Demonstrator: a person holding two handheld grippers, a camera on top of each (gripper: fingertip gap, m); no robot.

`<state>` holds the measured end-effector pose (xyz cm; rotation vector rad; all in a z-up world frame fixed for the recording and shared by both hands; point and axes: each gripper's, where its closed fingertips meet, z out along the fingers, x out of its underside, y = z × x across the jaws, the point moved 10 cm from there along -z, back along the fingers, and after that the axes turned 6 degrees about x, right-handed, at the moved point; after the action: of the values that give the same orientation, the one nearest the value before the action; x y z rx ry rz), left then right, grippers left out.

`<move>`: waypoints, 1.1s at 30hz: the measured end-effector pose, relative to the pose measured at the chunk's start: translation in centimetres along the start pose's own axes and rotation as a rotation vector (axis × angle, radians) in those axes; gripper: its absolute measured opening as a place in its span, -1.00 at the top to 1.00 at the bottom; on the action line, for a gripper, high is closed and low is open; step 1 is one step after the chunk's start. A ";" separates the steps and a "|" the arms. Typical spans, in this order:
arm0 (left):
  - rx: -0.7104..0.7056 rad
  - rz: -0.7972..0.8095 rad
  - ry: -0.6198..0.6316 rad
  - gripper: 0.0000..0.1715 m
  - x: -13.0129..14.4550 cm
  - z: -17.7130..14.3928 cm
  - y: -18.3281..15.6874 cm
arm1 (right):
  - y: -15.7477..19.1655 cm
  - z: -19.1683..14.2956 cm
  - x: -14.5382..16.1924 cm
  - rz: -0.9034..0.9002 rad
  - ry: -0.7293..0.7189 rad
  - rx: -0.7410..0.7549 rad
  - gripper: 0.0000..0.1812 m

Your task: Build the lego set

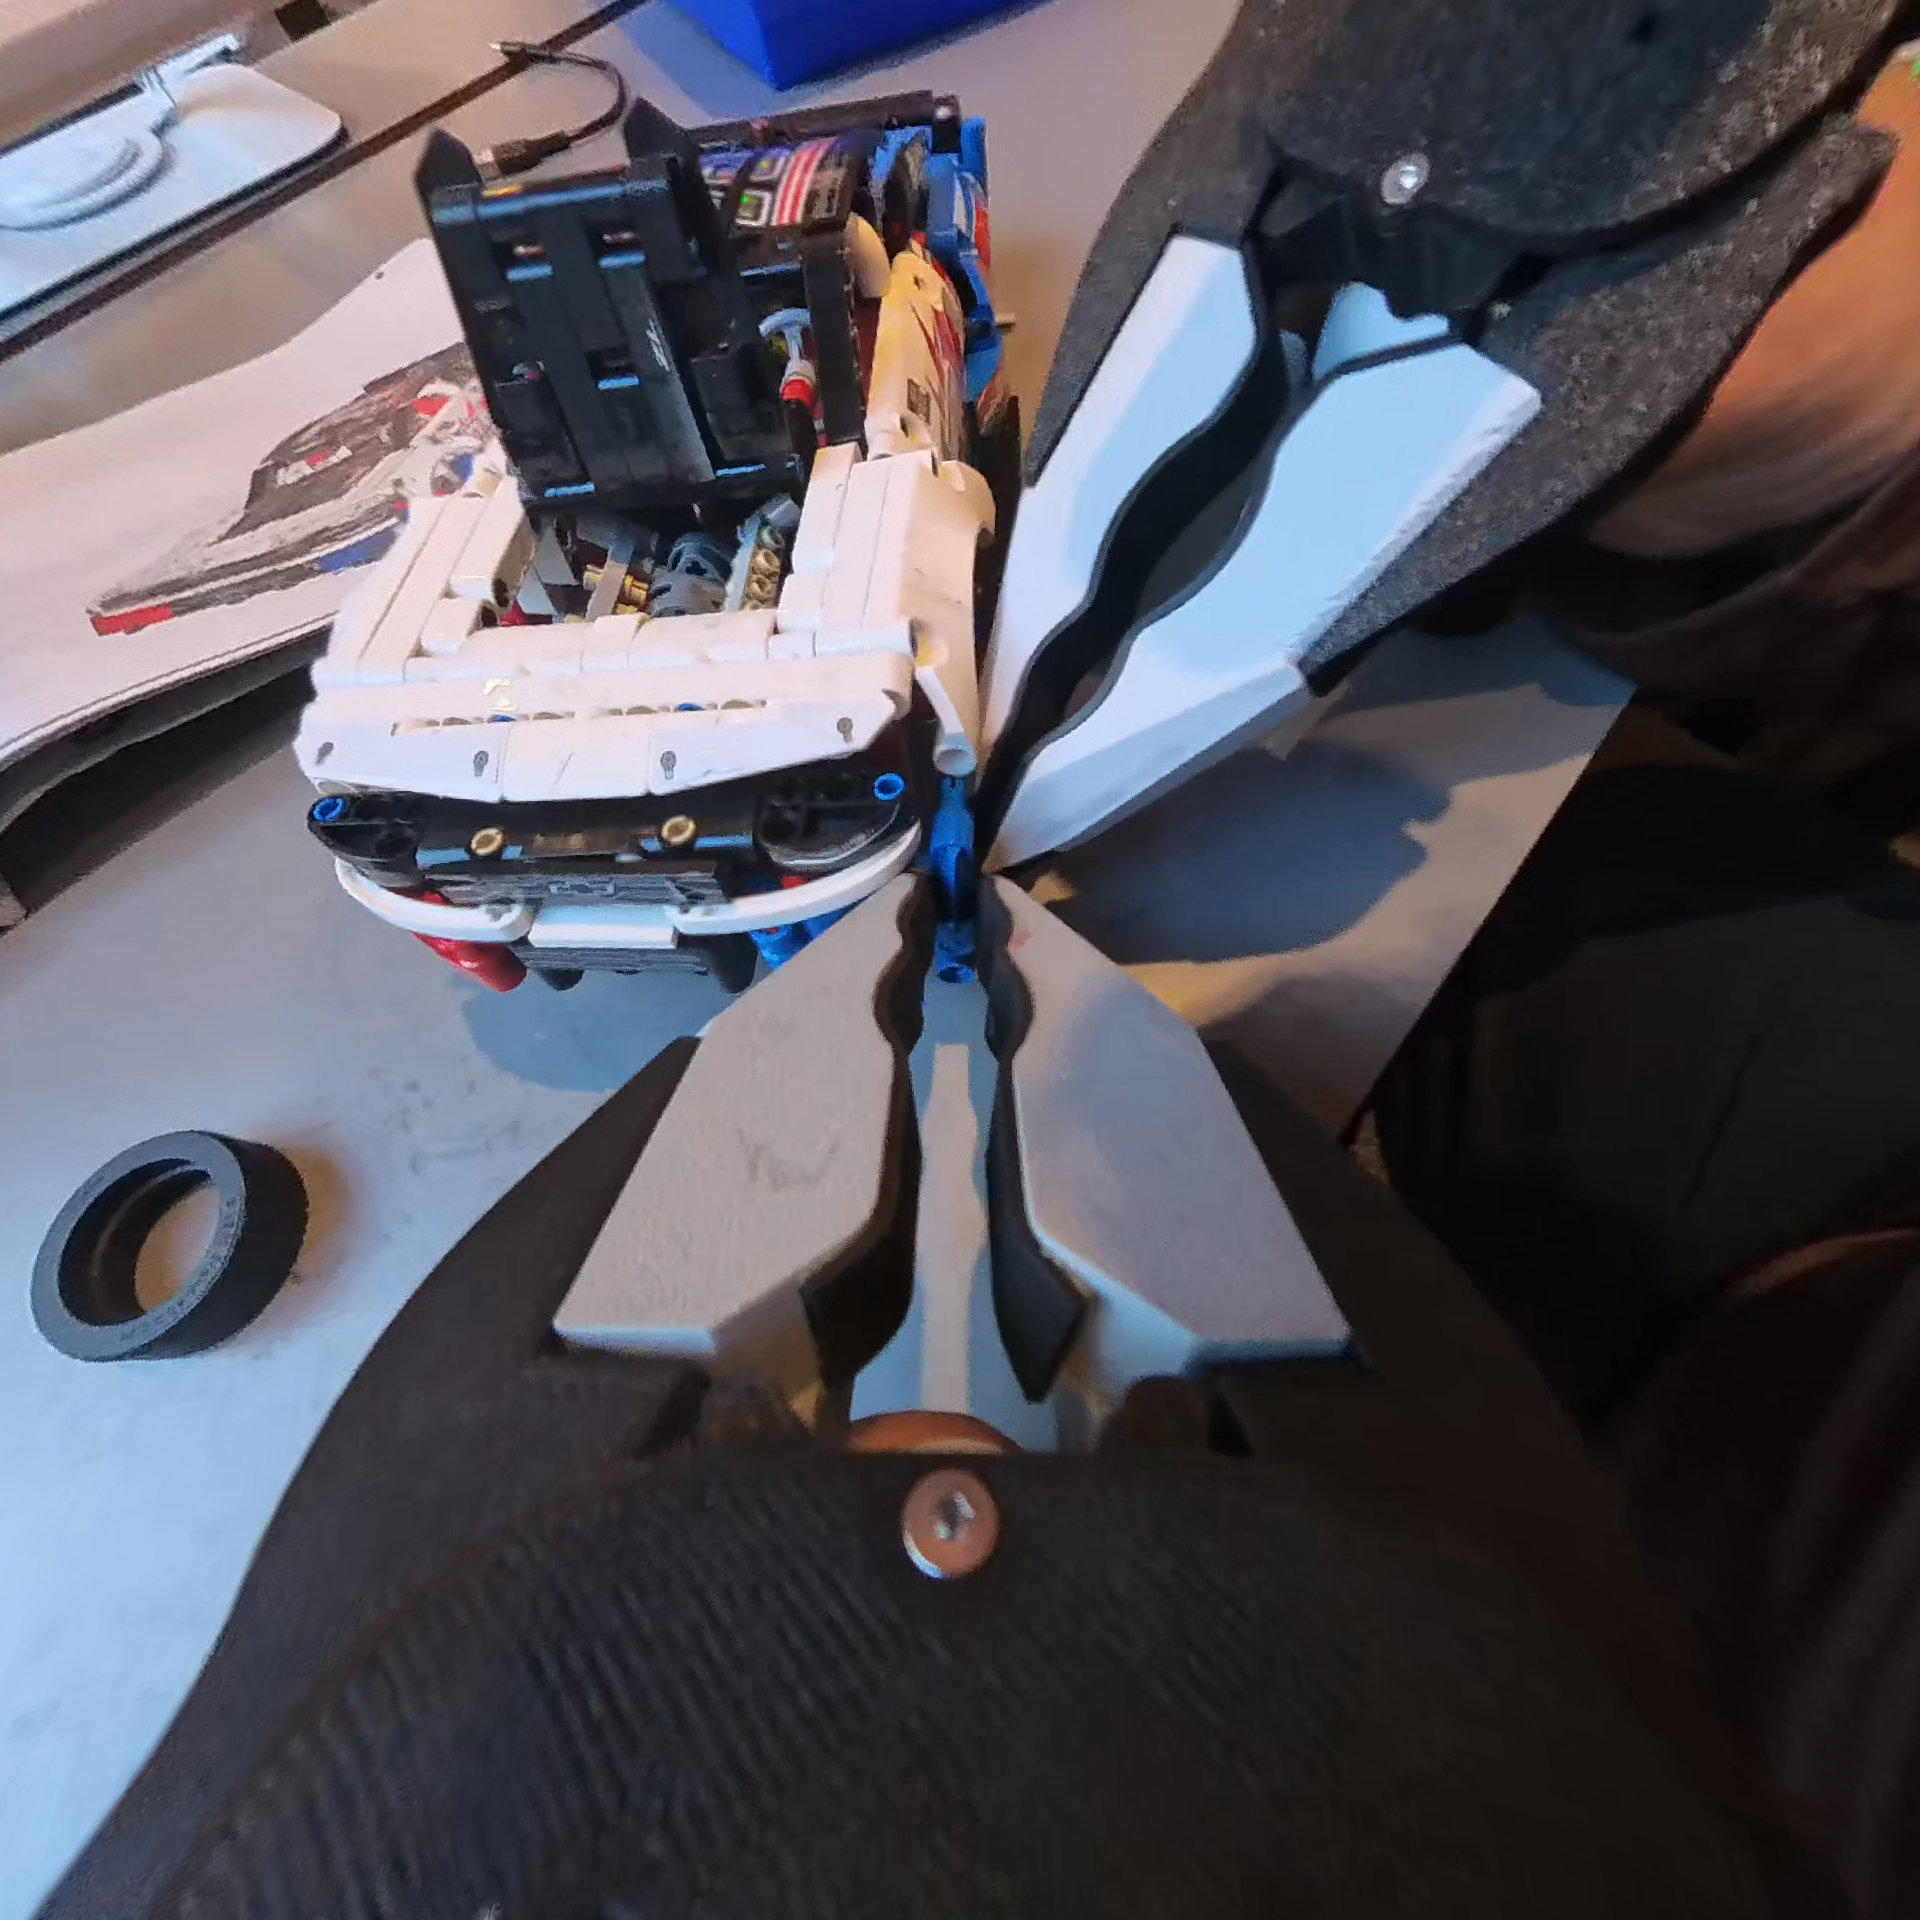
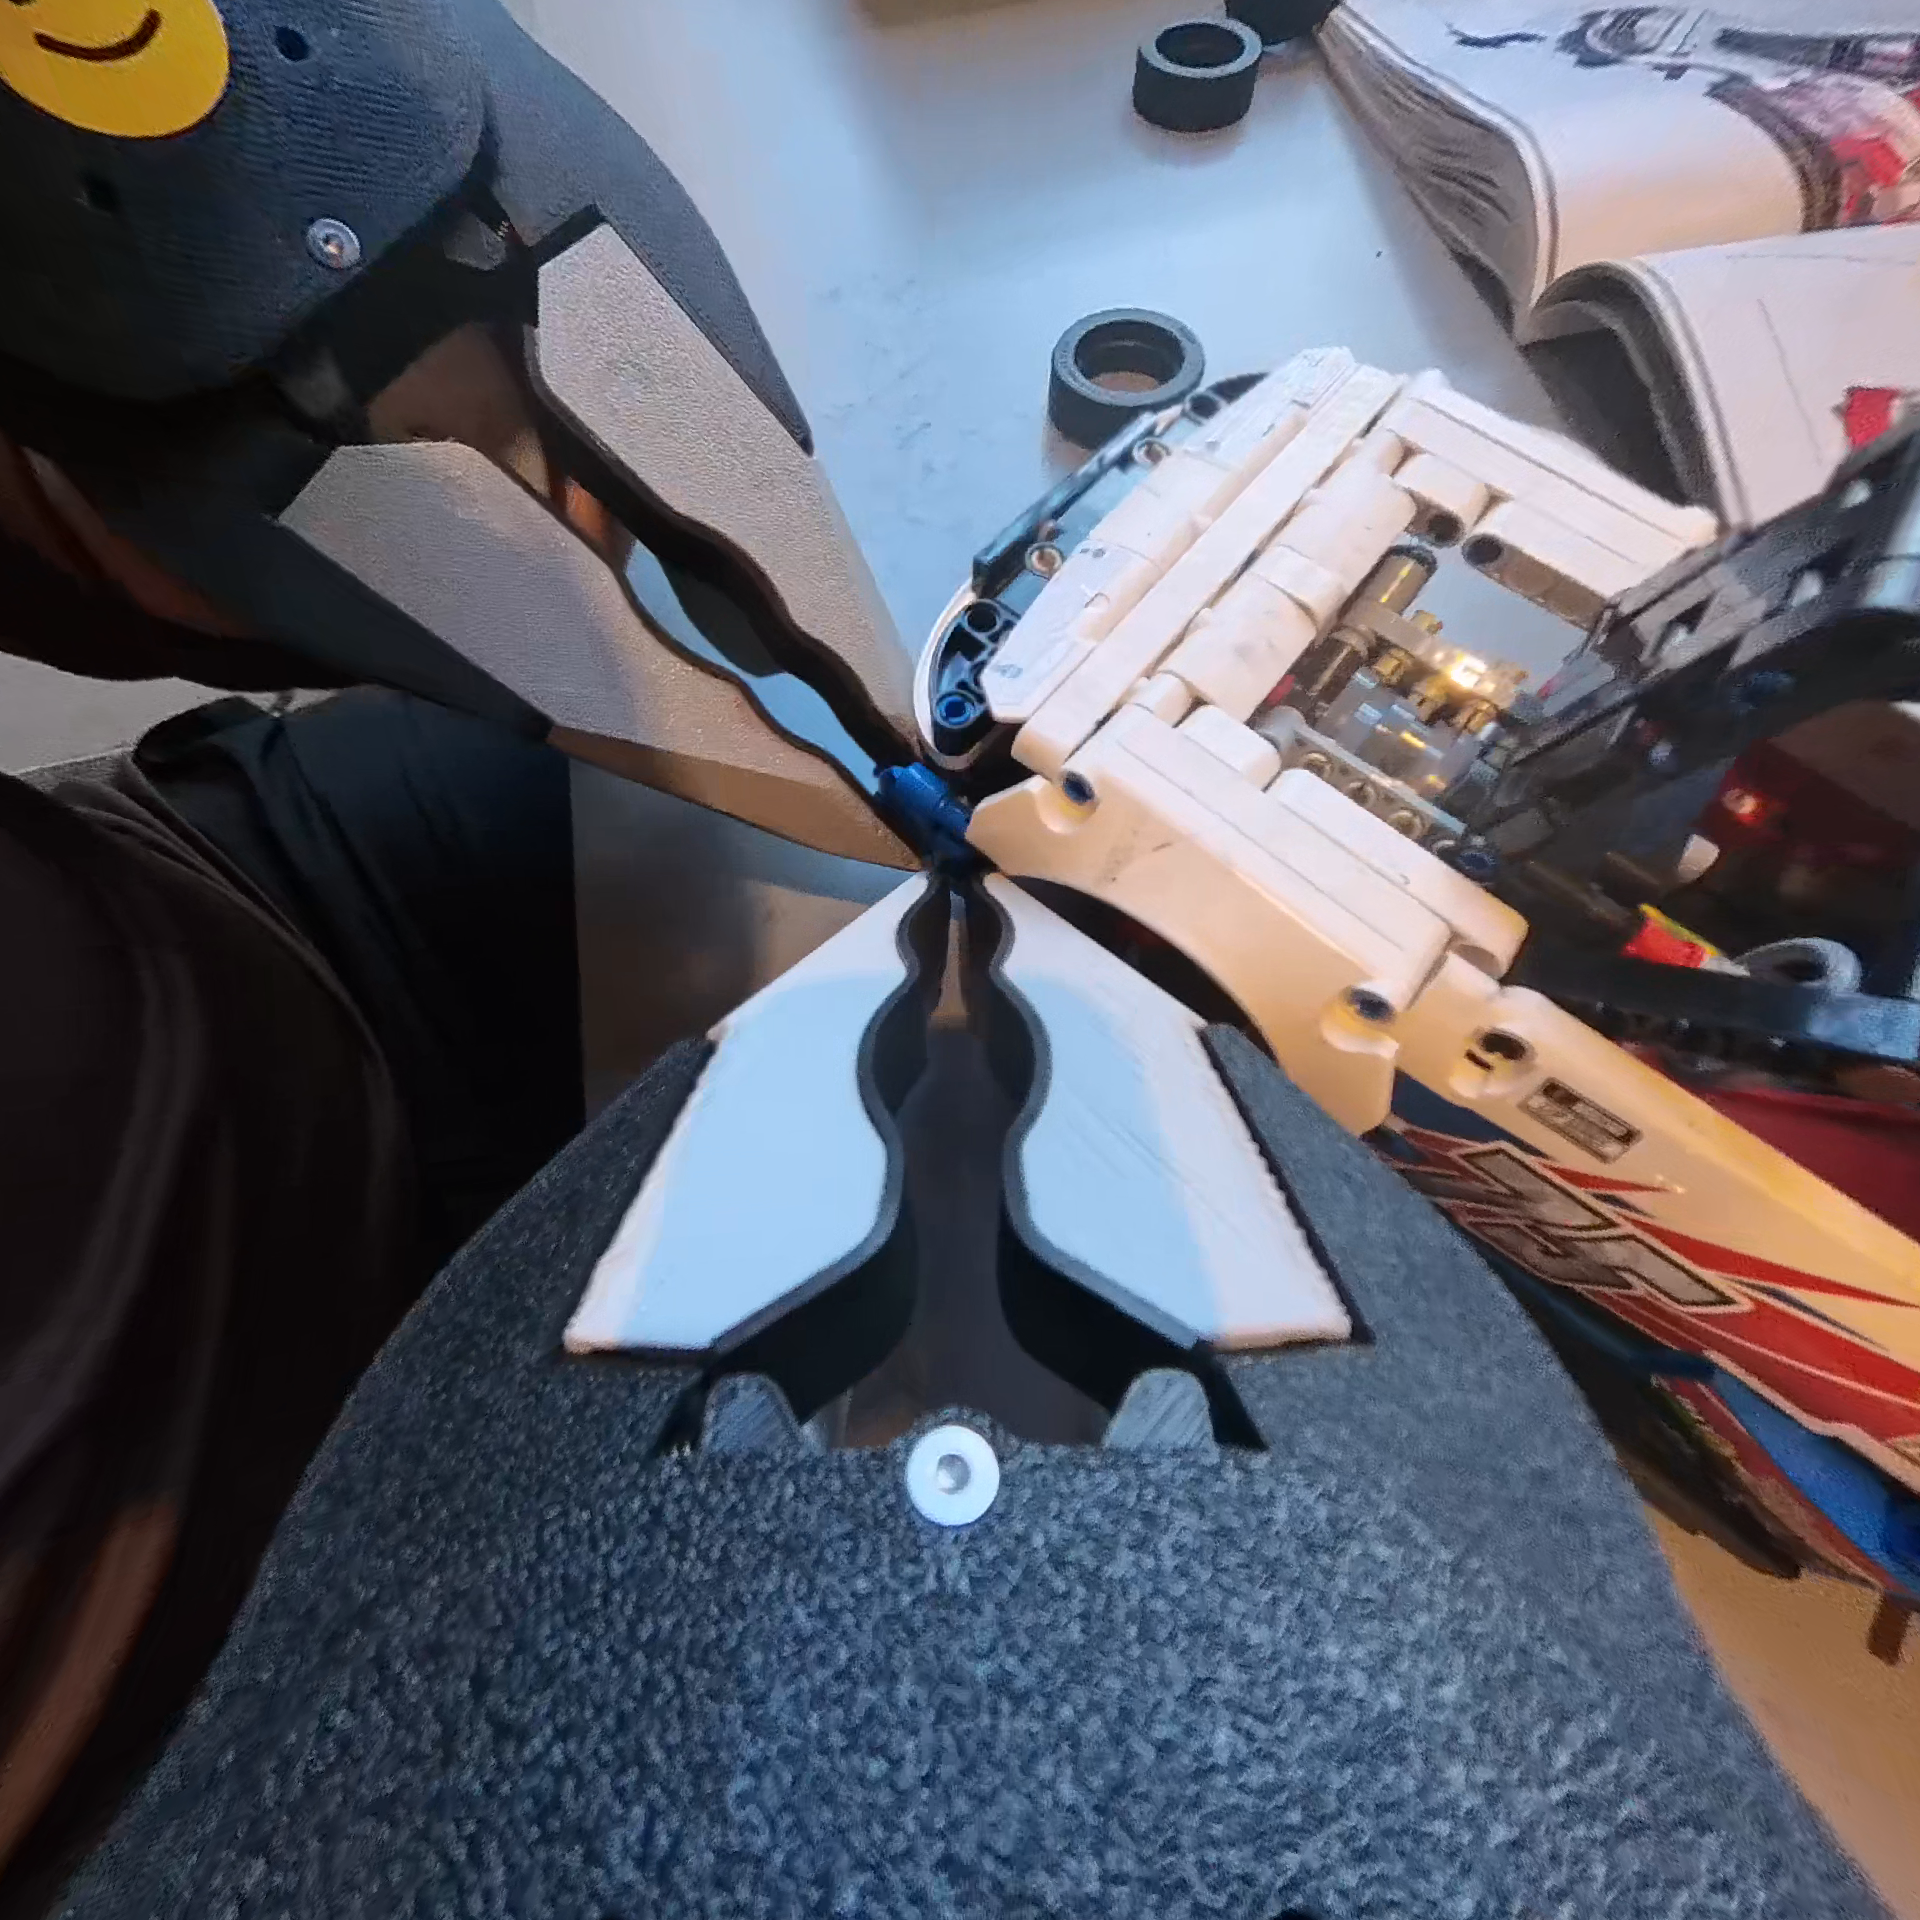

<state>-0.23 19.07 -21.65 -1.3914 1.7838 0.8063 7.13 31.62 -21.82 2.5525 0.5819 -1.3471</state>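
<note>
We hold the left gripper (image 1: 951, 904), with grey fingers and black wavy pads, and its tips are pressed onto a small blue plastic connector pin (image 1: 954, 883) at the front corner of the lego set. The right gripper (image 1: 982, 831), with white fingers edged in black, comes in from the upper right, and its tips meet at the same blue piece from the other side. In the right wrist view the white fingers (image 2: 790, 1174) narrow to a point just under the pin (image 2: 928, 805), while the grey ones pinch it from the upper left. Both pairs of tongs are therefore drawn together, tip to tip, on that one pin, which sits against the white wheel arch.

The lego set itself, a white, black, red and blue brick-built race car (image 1: 634, 665), stands on the pale grey table (image 1: 208, 1039) with its nose toward the left camera and its black hood panel (image 1: 613, 332) tipped upright over the open engine bay. A loose black rubber tyre (image 1: 171, 1247) lies on the table to the front left of the car, well apart from it. An open instruction booklet (image 1: 208, 499) with a picture of the car lies beyond the model on its left. In the right wrist view two black tyres (image 2: 1127, 369) (image 2: 1195, 73) rest on the table past the car's nose.
</note>
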 end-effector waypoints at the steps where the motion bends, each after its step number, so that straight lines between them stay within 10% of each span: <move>1: 0.013 -0.021 -0.013 0.95 -0.1 -0.1 0.2 | 0.0 -0.1 0.0 0.000 -0.010 0.008 0.97; 19: 0.035 -0.046 -0.044 0.95 0.3 -0.2 0.4 | -0.4 -2.6 0.2 0.317 -0.067 -0.017 0.79; 28: 0.058 -0.073 -0.055 0.95 0.4 -0.2 0.6 | 1.4 -2.8 -0.1 -0.697 0.025 0.576 0.70; 33: 0.056 -0.082 -0.058 0.95 0.5 -0.2 0.6 | 3.2 -1.2 -0.2 -1.060 -0.038 0.611 0.74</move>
<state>-0.92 18.76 -21.91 -1.3822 1.6817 0.7406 9.25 29.05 -21.00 2.6902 1.9595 -2.1133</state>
